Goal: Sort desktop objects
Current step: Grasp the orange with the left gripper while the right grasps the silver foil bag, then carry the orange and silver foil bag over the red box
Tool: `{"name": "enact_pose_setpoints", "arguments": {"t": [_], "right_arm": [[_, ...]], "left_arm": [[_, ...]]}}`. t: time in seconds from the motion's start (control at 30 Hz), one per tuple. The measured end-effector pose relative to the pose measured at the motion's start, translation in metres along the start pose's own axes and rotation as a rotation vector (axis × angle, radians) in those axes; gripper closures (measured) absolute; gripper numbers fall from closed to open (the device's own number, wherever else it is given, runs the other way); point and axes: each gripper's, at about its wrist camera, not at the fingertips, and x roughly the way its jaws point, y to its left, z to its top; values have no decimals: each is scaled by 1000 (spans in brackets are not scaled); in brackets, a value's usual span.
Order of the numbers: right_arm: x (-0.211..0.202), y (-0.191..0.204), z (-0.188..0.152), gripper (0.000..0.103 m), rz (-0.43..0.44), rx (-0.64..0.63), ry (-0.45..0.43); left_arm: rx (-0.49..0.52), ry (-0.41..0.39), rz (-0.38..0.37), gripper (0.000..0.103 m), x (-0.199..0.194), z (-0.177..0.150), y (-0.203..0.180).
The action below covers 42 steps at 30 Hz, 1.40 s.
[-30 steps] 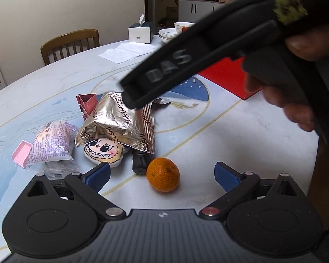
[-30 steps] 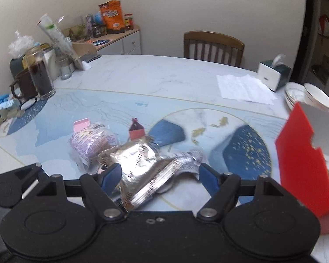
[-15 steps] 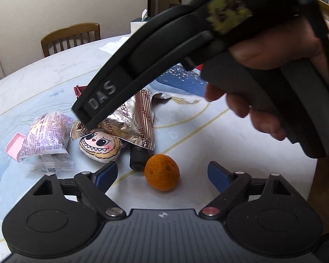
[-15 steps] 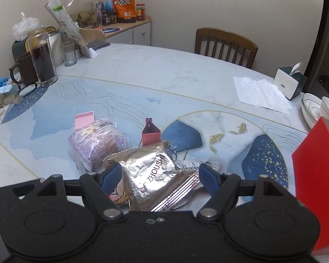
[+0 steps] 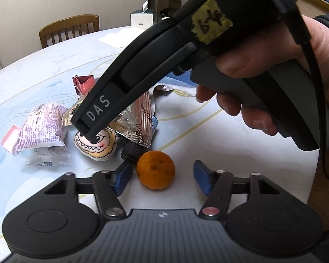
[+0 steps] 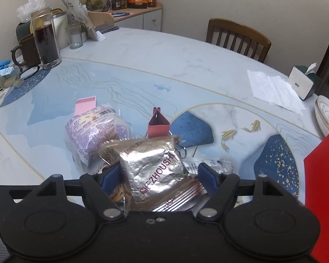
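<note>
A pile lies mid-table: a silver foil snack packet (image 5: 140, 120) (image 6: 155, 171), a purple-print bag (image 5: 43, 129) (image 6: 92, 129), a toothy-face plush (image 5: 97, 146), a black cap (image 5: 131, 151), a small red box (image 6: 158, 125) and an orange (image 5: 155, 169). My left gripper (image 5: 162, 178) is open, low over the table, with the orange between its fingers nearer the left one. My right gripper (image 6: 159, 177) is open and straddles the foil packet; seen from the left wrist view (image 5: 85, 131), its tip hangs just above the plush and packet.
A red board (image 6: 322, 188) stands at the right. A glass of dark drink (image 6: 45, 41), a mug, jars and clutter stand at the far left. A tissue box (image 6: 302, 83), papers and bowls (image 6: 326, 114) are at the far right. A wooden chair (image 6: 236, 37) stands behind.
My right gripper has come down and forward over the pile, and the foil packet now lies between its fingers. My left gripper has edged closer to the orange.
</note>
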Motion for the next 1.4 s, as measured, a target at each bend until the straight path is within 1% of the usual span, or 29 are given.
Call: {"name": "enact_pose_setpoints", "arguments": {"t": [0.17,0.3,0.37,0.4,0.6,0.63,0.8,0.97,1.23,1.4], "right_arm": [[-1,-2,1,30,9,10,3],[-1,-3,1,36,21,5,10],[-2,-4,0,38,26,12,8],[-2,-4,0,41,26,13,5],[-8,-5,-4,49,42,12,-8],[-9,-5,-4,53,46,11,-10],[-18,-8,-5,54,53,22,-26],[-33,-16,-8,54,61,50,-50],[-61,-35,-15,54,51,98,-84],[-81,-48,-23,54,42,131,-104]], "left_arm": [[-13,-1,11,52,1,0,3],[-22,-2,28,62,0,0,6],[-28,-1,30,65,0,0,7],[-31,-1,26,69,0,0,7],[-47,4,21,69,-2,2,8],[-50,5,21,69,-2,2,9],[-65,3,20,69,-6,1,10],[-76,-19,16,69,-17,2,6],[-88,-54,8,69,-32,15,2],[-93,-77,15,69,-49,19,-7]]}}
